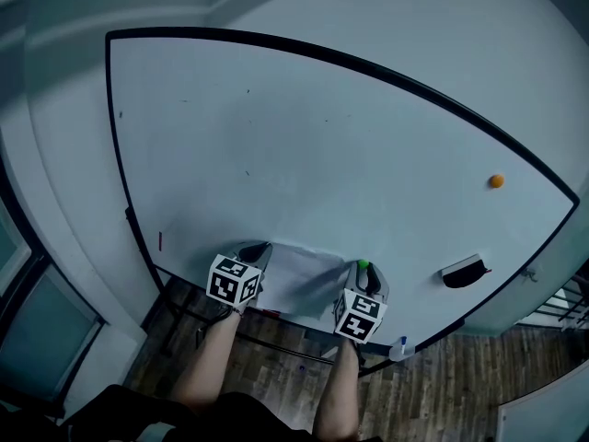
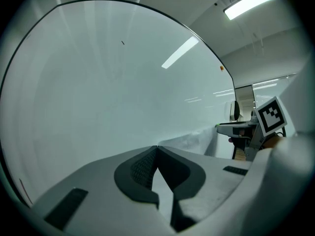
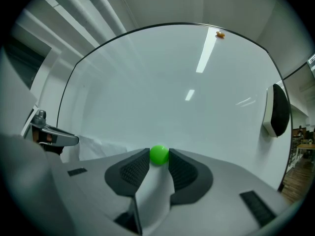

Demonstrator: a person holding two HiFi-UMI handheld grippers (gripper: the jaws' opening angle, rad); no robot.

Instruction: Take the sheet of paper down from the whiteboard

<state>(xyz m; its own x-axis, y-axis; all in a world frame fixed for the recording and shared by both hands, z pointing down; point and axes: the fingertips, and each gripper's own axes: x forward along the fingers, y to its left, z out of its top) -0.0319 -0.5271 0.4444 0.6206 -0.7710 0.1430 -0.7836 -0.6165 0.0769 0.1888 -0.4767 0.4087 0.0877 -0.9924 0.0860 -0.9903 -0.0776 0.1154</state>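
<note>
A white sheet of paper (image 1: pixel 299 279) hangs low on the whiteboard (image 1: pixel 322 155), crumpled and partly lifted off it. A green ball magnet (image 1: pixel 363 265) pins its right top corner. My right gripper (image 1: pixel 363 270) points level at the board. In the right gripper view its pads (image 3: pixel 139 168) press on both sides of the green magnet (image 3: pixel 159 155), and the paper (image 3: pixel 98 146) runs under the jaws. My left gripper (image 1: pixel 262 250) is at the sheet's left top corner. In the left gripper view its tips (image 2: pixel 156 147) meet, and the paper's edge (image 2: pixel 192 140) starts right there.
An orange magnet (image 1: pixel 497 180) sits far right on the board. A black eraser (image 1: pixel 462 272) clings near the lower right edge. A blue-capped marker (image 1: pixel 398 348) lies on the board's tray below my right hand. Wooden floor lies under the board.
</note>
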